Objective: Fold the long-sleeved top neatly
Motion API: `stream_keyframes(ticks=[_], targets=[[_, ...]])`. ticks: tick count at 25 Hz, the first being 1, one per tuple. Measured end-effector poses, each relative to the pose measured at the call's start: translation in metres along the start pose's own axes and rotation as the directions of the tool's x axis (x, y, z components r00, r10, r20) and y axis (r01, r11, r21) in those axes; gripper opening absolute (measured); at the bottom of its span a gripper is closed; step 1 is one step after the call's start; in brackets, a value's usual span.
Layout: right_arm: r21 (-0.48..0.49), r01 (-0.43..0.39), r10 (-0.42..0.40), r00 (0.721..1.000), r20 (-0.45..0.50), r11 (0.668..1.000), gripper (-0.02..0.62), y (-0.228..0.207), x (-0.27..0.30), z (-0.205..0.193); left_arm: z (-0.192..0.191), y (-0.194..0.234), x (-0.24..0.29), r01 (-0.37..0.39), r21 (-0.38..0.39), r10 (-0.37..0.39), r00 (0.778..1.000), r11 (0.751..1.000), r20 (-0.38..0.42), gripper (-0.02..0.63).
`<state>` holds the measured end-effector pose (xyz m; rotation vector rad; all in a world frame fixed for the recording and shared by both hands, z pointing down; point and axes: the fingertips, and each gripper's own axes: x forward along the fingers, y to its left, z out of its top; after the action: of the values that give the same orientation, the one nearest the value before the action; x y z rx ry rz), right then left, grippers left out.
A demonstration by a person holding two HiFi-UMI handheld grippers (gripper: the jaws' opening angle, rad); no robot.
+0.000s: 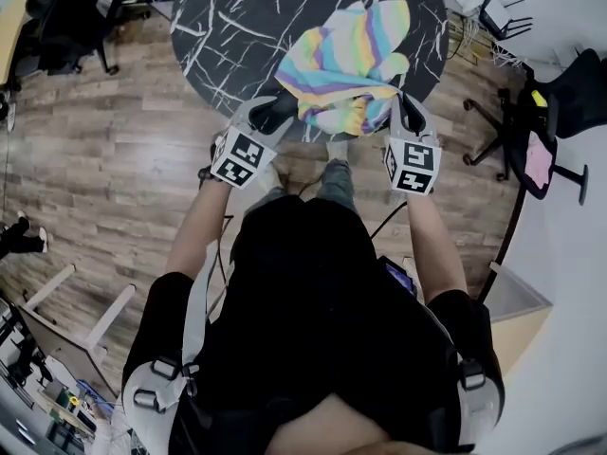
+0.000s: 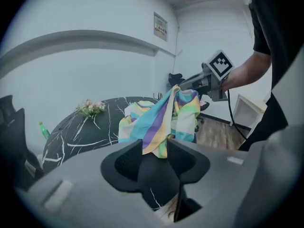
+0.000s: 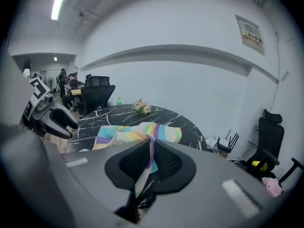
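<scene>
Where the dark marbled worktop (image 1: 218, 27) curves toward the person, a pastel-striped long-sleeved top (image 1: 346, 60) lies bunched at its near edge.
Left hand-held gripper (image 1: 273, 112): jaws partly apart, closed round a thick fold at the top's near-left corner. Right hand-held gripper (image 1: 410, 114): jaws almost together, clamped on a thin edge at its near-right corner, fabric raised there.

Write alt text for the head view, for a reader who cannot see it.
From above, a person holds a pastel-striped long-sleeved top at the near edge of a round black marbled table. The right gripper pinches its right side; the left gripper meets its left side.
</scene>
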<state>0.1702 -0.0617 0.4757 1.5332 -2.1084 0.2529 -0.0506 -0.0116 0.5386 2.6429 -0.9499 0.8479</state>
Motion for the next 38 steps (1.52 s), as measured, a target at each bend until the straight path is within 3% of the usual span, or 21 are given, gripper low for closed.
stream_keyframes(ticks=[4, 10, 16, 24, 28, 31, 38], targets=[[-0.007, -0.042, 0.042, 0.999, -0.027, 0.999, 0.032, -0.016, 0.013, -0.01, 0.004, -0.002, 0.037, -0.005, 0.086, 0.01, 0.998, 0.996, -0.063, 0.103], [-0.01, -0.073, 0.072, 0.996, -0.055, 0.997, 0.032, -0.031, 0.024, -0.025, -0.009, -0.007, 0.075, 0.077, 0.255, -0.02, 0.976, 0.964, -0.218, 0.103], [0.003, -0.069, 0.069, 0.995, -0.067, 0.998, 0.032, -0.041, 0.024, -0.034, -0.026, -0.009, 0.093, 0.187, 0.37, -0.056, 0.939, 0.91, -0.338, 0.12], [0.015, -0.053, 0.054, 0.995, -0.081, 0.998, 0.032, -0.045, 0.017, -0.043, -0.032, -0.011, 0.109, 0.262, 0.4, -0.092, 0.914, 0.878, -0.395, 0.12], [0.01, -0.05, 0.05, 0.995, -0.082, 0.999, 0.032, -0.047, 0.017, -0.044, -0.032, -0.008, 0.115, 0.27, 0.418, -0.088, 0.91, 0.867, -0.406, 0.08], [0.015, -0.042, 0.043, 0.995, -0.094, 0.999, 0.032, -0.048, 0.017, -0.047, -0.029, -0.006, 0.115, 0.273, 0.411, -0.097, 0.911, 0.87, -0.4, 0.032], [0.007, -0.022, 0.023, 0.995, -0.098, 1.0, 0.032, -0.052, 0.018, -0.049, -0.008, 0.002, 0.094, 0.259, 0.344, -0.135, 0.929, 0.903, -0.345, 0.024]])
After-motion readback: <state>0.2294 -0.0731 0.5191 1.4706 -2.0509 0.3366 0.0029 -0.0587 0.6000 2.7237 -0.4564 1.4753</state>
